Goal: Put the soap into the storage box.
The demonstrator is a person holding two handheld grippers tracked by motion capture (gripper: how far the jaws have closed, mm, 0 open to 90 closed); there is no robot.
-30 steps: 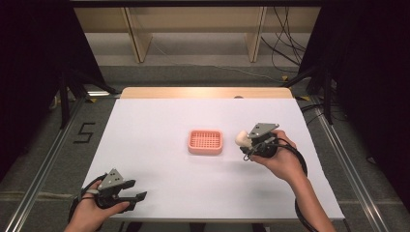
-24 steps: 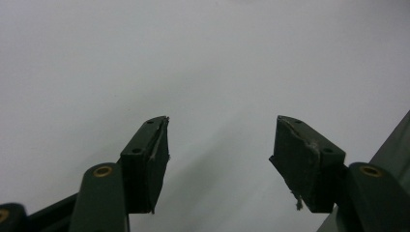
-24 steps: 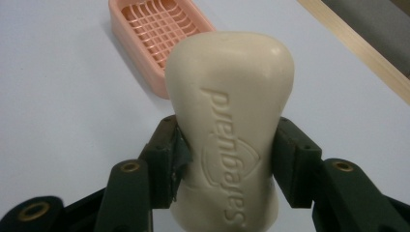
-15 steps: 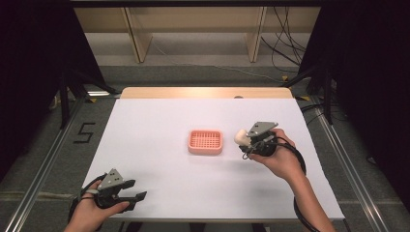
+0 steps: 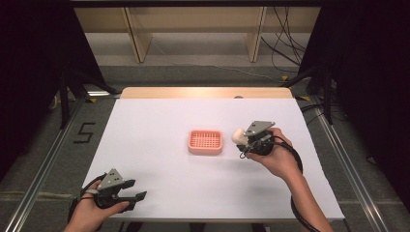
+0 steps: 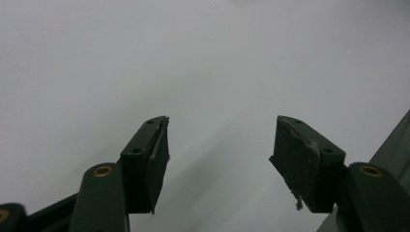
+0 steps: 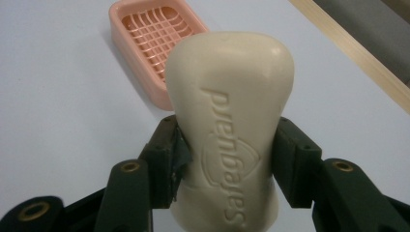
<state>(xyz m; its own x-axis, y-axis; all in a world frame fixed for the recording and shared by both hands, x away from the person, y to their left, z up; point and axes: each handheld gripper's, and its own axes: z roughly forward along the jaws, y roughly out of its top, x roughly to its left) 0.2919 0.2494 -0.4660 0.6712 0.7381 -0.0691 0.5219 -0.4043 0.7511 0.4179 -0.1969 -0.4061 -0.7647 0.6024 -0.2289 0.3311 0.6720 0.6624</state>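
Note:
A cream bar of soap [image 7: 232, 121] is clamped between the black jaws of my right gripper [image 7: 227, 159], which is shut on it. In the high view that gripper [image 5: 243, 140] hangs just right of a pink soap dish [image 5: 205, 141] at the middle of the white table, with the soap [image 5: 238, 135] poking out toward the dish. The same dish [image 7: 154, 38], with its slatted grid bare, lies beyond the soap in the right gripper view. My left gripper [image 5: 135, 191] rests near the table's front left edge, jaws open with nothing between its fingers [image 6: 150, 159].
The white table top [image 5: 159, 121] has a wooden strip [image 5: 203, 93] along its far edge. Metal rails run along the left and right sides. Shelving legs and cables stand on the floor behind the table.

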